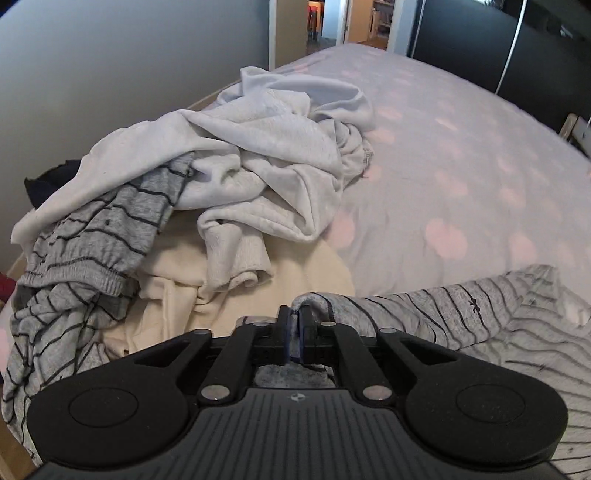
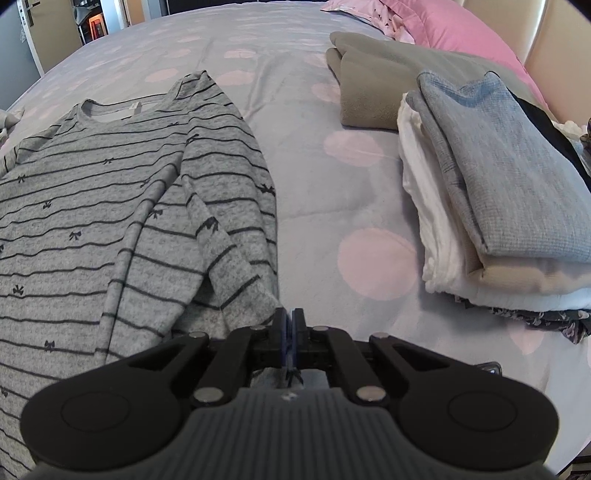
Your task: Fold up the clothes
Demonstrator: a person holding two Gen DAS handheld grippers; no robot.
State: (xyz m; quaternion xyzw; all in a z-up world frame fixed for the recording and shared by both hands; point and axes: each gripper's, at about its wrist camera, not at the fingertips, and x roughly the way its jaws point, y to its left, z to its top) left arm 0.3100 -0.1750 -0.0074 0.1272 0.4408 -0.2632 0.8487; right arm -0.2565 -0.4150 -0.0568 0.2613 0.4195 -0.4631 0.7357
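A grey striped top with small black bows (image 2: 92, 192) lies spread flat on the bed, neckline away from me, its right sleeve folded down along the body. My right gripper (image 2: 290, 317) is shut on the top's near right edge. My left gripper (image 1: 295, 314) is shut on the same top's fabric (image 1: 424, 306), which stretches off to the right in the left wrist view.
A heap of unfolded clothes (image 1: 221, 166) lies on the bed's left: white sweatshirt, striped grey trousers (image 1: 96, 236), cream garment. A stack of folded clothes (image 2: 491, 177) and a folded grey blanket (image 2: 373, 81) lie to the right, with pink pillows (image 2: 454, 29) behind. The bedspread (image 2: 373, 258) has pink dots.
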